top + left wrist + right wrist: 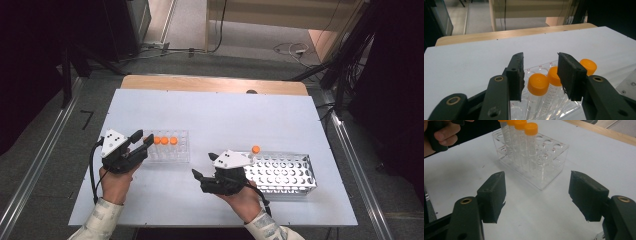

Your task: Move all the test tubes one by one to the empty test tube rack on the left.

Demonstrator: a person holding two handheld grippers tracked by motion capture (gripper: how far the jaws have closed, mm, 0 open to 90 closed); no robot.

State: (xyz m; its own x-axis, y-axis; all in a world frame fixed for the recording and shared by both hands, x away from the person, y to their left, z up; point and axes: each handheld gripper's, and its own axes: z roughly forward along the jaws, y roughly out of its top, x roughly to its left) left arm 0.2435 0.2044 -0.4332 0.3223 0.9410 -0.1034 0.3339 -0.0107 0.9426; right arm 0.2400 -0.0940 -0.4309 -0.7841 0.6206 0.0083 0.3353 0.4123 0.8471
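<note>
Overhead, a white board (215, 120) lies on a wooden table (210, 83), with grey floor and cables beyond. Left gripper (139, 143), jaws parted and gripping nothing, sits at the left end of the clear tube rack (172, 152), above the orange-capped tubes (538, 84). Right gripper (199, 178), jaws wide and empty, rests near-left of the metal rack (285, 174).

The tabletop (210, 115) was a matt white sheet, with bare pale wood along its far edge. The clear rack (170, 150) looked like glossy see-through plastic, its tubes (524, 147) clear with smooth orange plastic caps (538, 84). The perforated rack (285, 175) near the right edge looked like dull grey metal. Both grippers' jaws were matt black, the pads (517, 75) rough-faced
</note>
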